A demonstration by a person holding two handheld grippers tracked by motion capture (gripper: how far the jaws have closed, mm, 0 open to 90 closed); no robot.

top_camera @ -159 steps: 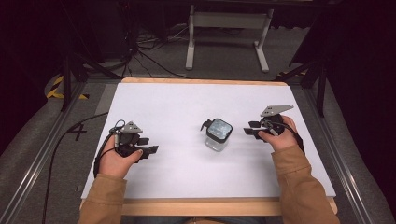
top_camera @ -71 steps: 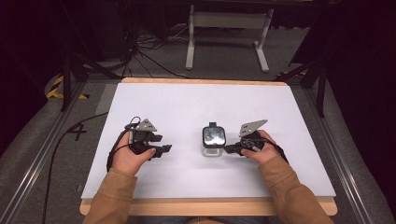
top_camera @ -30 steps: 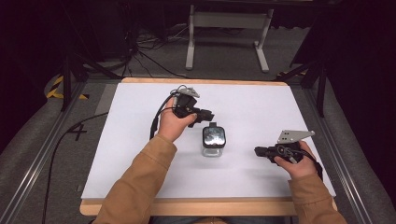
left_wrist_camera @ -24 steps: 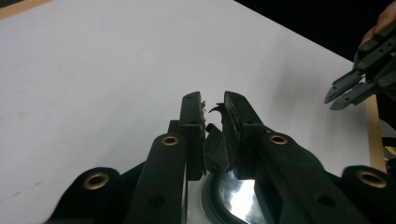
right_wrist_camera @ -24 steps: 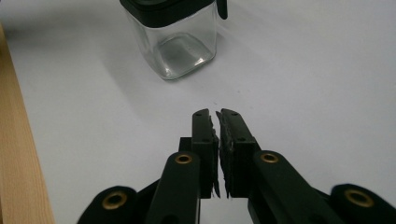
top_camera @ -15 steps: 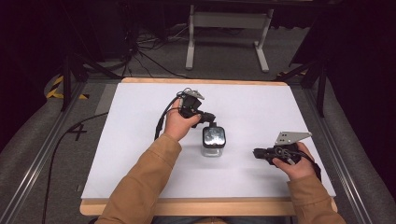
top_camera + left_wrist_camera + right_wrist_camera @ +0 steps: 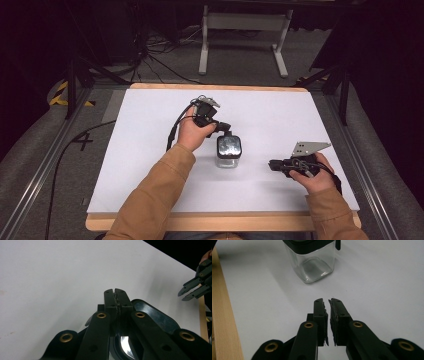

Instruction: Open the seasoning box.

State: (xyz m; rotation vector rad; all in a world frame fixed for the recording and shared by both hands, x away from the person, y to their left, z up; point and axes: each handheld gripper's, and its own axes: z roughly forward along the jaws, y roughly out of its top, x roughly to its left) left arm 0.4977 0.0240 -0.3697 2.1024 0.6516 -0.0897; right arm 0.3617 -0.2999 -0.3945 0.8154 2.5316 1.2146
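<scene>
Glass jar [image 7: 228,155] with black lid [image 7: 229,146] stands upright mid-table, directly under the tips of the left tongs [image 7: 223,128]; well apart from the right tongs [image 7: 272,165], ahead of their tips in the right gripper view [image 7: 310,265]; left tongs have just been closing, jaws now pressed together above the lid's rim in the left gripper view [image 7: 115,291]; looks like a small tab or clasp of the lid is pinched, cannot confirm; right tongs [image 7: 326,301] nearly closed, thin gap, nothing between, idle just above the white table [image 7: 150,150]; judgement: lid-opening step just begun, lid still seated, lifting off remains; hidden: what the left jaws pinch, jar body beneath the left tongs; jar top cropped in right gripper view; jar contents unclear, seems empty.
</scene>
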